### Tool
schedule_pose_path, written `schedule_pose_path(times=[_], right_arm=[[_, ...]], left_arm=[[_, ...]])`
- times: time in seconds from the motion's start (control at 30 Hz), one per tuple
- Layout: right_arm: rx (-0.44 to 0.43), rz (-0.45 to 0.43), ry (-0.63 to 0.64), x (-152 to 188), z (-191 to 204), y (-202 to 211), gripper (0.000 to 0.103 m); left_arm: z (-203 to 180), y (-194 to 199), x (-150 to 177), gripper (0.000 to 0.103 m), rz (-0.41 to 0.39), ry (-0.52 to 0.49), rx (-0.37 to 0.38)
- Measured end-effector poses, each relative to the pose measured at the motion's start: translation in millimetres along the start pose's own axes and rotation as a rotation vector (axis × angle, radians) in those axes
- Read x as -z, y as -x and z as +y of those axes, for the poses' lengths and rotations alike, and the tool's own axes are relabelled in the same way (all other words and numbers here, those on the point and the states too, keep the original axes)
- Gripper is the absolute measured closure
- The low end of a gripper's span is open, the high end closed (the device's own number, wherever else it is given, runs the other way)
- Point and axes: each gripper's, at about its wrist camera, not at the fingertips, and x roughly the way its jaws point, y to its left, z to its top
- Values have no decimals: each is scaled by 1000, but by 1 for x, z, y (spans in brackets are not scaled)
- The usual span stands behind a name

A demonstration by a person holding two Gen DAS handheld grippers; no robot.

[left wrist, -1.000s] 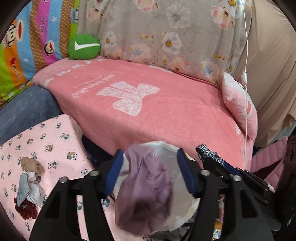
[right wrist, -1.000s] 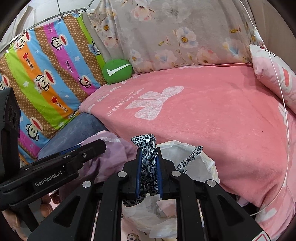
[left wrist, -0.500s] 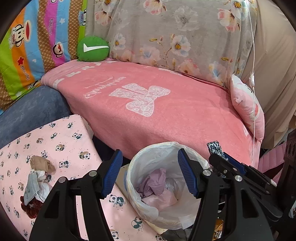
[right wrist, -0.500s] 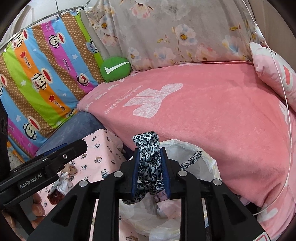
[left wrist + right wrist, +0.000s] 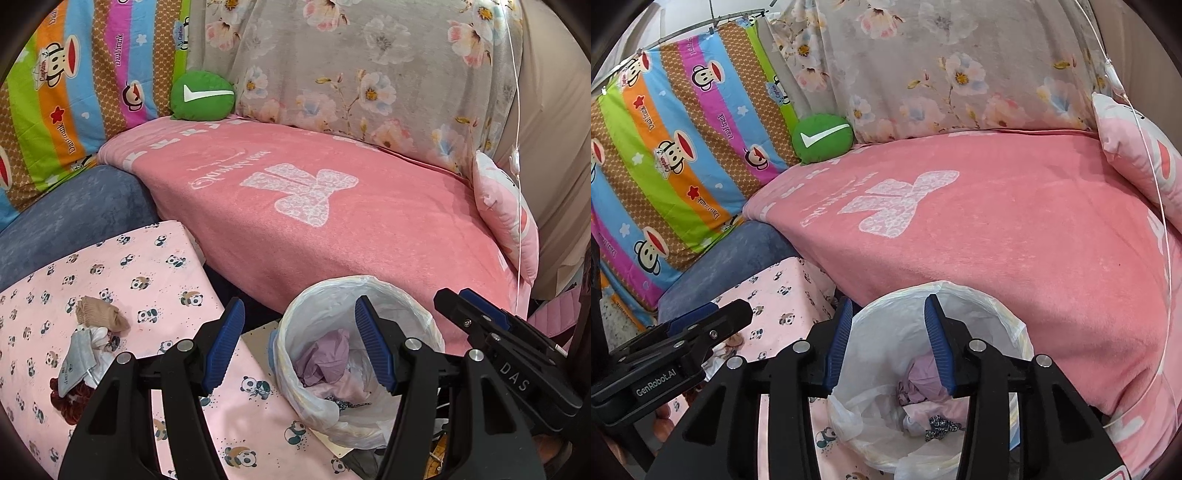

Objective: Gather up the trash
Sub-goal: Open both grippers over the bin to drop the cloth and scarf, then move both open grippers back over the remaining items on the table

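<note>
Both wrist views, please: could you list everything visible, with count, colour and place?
Trash bin: one, white liner, on the floor before the sofa.
Purple scrap: one, lilac, inside the bin.
Leopard-print strip: one, black and white, at the bin's bottom.
Trash pile: one heap, beige, grey, white and dark red, on the panda cloth.
Panda cloth: one, pink, left of the bin.
Pink blanket: one, over the seat.
Green cushion: one, at the seat's back.
Pink pillow: one, at the blanket's right end.
Striped sheet: one, multicoloured, hanging left.
Floral sheet: one, grey, behind.
Left gripper: open, empty.
Right gripper: jaws opening, empty, above the bin.
</note>
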Motion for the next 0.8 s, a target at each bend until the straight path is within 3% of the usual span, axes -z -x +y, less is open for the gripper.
schedule_pose_path(times=[0.33,0.43,0.57,0.8], right_arm=[[-30,19,46,7,25,0,61],[-49,28,61,10,36,-1,61],[-70,41,85,15,53,-3,61],[-118,72,140,28,94,-9,61]], left_arm=[[28,10,13,44,1,58,-39],[42,14,18,43,1,77,-67],[62,21,26,34,-5,104,-123],[106,33,44,33,10,175,-194]])
